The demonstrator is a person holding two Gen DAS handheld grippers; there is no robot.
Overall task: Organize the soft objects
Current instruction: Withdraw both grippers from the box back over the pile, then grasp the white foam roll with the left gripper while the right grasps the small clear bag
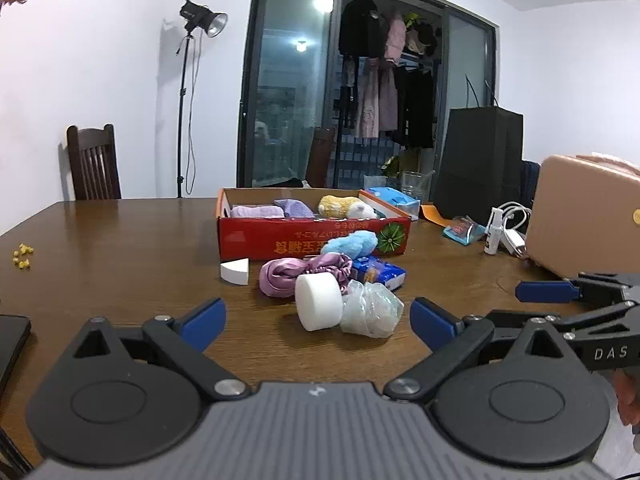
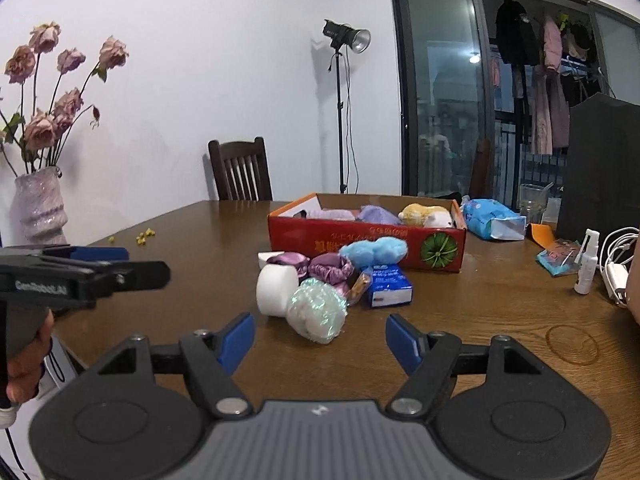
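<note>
Both the left gripper (image 1: pixel 318 322) and the right gripper (image 2: pixel 320 342) hang over the table (image 1: pixel 120 248) with jaws spread wide, holding nothing. The loose soft things lie heaped just in front of the red box (image 1: pixel 312 236): a white foam cylinder (image 1: pixel 319 300) touching a crinkly clear bundle (image 1: pixel 370 308), and a purple satin scrunchie (image 1: pixel 304 274) half hidden behind them. A blue plush (image 1: pixel 352 243) leans against the box wall. Inside, a yellow plush (image 1: pixel 340 206) and lilac cloths (image 1: pixel 272 210) show only above the rim.
</note>
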